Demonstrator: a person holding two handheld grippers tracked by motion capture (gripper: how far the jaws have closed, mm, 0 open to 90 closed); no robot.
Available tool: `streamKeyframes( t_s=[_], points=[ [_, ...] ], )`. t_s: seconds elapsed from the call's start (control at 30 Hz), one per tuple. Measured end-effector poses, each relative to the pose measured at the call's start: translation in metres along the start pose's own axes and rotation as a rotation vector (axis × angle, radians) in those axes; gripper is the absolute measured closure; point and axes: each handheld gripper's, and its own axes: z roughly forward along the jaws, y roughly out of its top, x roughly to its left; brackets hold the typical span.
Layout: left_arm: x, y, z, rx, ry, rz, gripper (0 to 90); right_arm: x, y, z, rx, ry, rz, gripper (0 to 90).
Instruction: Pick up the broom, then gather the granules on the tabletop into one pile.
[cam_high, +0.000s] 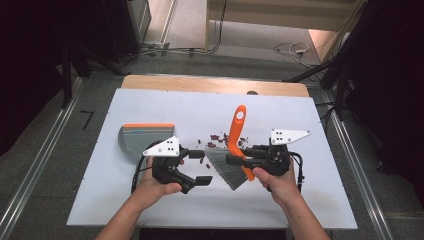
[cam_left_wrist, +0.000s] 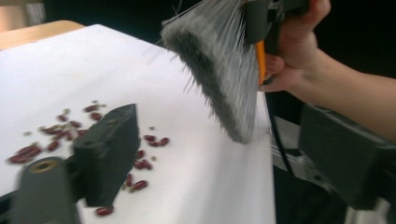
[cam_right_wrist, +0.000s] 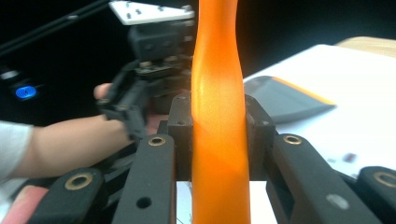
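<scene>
The right gripper is clamped on the orange handle of a hand brush, its two black jaws pressed against either side of the handle in the right gripper view, where the handle rises straight up between them. In the high view the handle slants up and away from that gripper toward the far edge of the white table, ending in a hanging hole, while the grey bristles fan out toward the person's side, just beside the gripper. Taking the brush as the landmark, the left gripper sits close on its left, jaws spread wide with nothing between them; one jaw points at the bristles and the other lies nearer the person. In the left gripper view the bristles hang tilted above the tabletop, between that gripper's two blurred jaws and beyond them, with the person's right hand just behind the brush. A scatter of small dark red beans lies on the table directly left of the handle and beyond the bristles, reaching toward the left gripper. Farther left of the brush, past the left gripper, a grey dustpan with an orange edge rests flat on the table, apart from the beans.
</scene>
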Motion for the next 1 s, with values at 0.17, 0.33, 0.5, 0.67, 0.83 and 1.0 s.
streamKeyframes(
  t_s=[0.17,0.33,0.5,0.67,0.83,1.0],
  points=[
    [0.004,-0.003,-0.005,-0.010,0.066,-0.007,3.1,-0.005,0.000,-0.008,0.009,-0.125,0.008,68.8],
    [0.008,-0.004,-0.013,-0.032,0.099,-0.022,1.4,-0.011,-0.002,-0.015,0.017,-0.227,0.014,68.8],
    [0.014,-0.006,-0.022,-0.052,0.131,-0.041,1.3,-0.016,-0.004,-0.020,0.036,-0.328,0.020,68.8],
    [0.016,-0.007,-0.027,-0.056,0.157,-0.044,1.3,-0.022,-0.006,-0.025,0.054,-0.416,0.022,68.7],
    [0.015,-0.007,-0.033,-0.057,0.196,-0.044,1.3,-0.027,-0.008,-0.029,0.078,-0.504,0.018,68.8],
    [0.016,-0.009,-0.043,-0.060,0.238,-0.051,1.3,-0.033,-0.009,-0.032,0.113,-0.570,0.005,68.7]
  ],
)
